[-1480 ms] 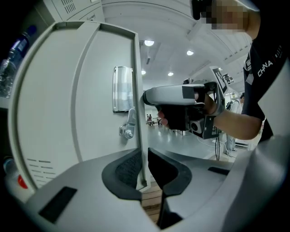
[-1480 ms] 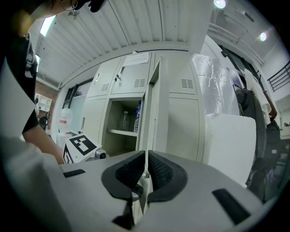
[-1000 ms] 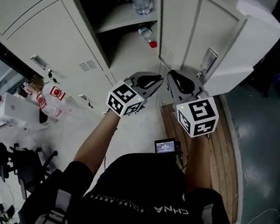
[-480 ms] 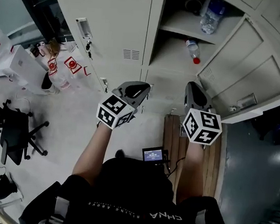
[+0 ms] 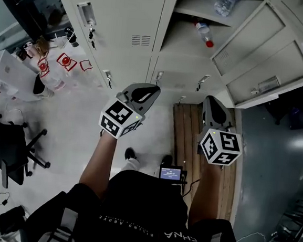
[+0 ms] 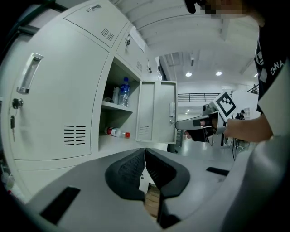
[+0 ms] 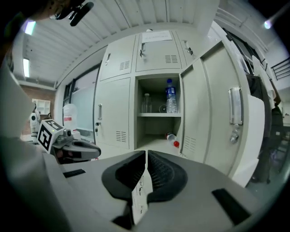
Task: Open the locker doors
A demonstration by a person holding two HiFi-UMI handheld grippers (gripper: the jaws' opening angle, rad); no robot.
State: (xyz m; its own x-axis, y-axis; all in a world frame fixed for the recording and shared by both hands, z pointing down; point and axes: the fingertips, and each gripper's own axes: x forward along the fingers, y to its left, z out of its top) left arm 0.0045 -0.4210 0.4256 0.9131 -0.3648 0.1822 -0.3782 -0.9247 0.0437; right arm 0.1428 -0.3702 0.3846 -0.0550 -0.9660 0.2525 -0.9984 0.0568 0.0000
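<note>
A bank of cream lockers (image 5: 124,15) stands ahead. One compartment (image 5: 198,14) is open, its door (image 5: 267,59) swung out to the right. Inside it, a red-capped bottle (image 5: 203,34) lies on the floor and a clear bottle (image 7: 171,96) stands on the shelf. The door to its left (image 6: 54,104) is closed, with a handle (image 6: 28,72). My left gripper (image 5: 153,87) hangs in the air short of the lower lockers, its pads closed together on nothing (image 6: 145,152). My right gripper (image 5: 209,99) is beside it, shut and empty (image 7: 147,154).
A wooden pallet (image 5: 187,131) lies on the floor below my right gripper. Lower lockers carry small handles (image 5: 158,76). Left of the lockers are a water jug with red labels (image 5: 61,62) and a black office chair (image 5: 12,148). A small screen (image 5: 170,173) hangs at the person's waist.
Both grippers have drawn back from the lockers and sit lower in the head view. The open door now shows at the upper right. The left jaws have come together.
</note>
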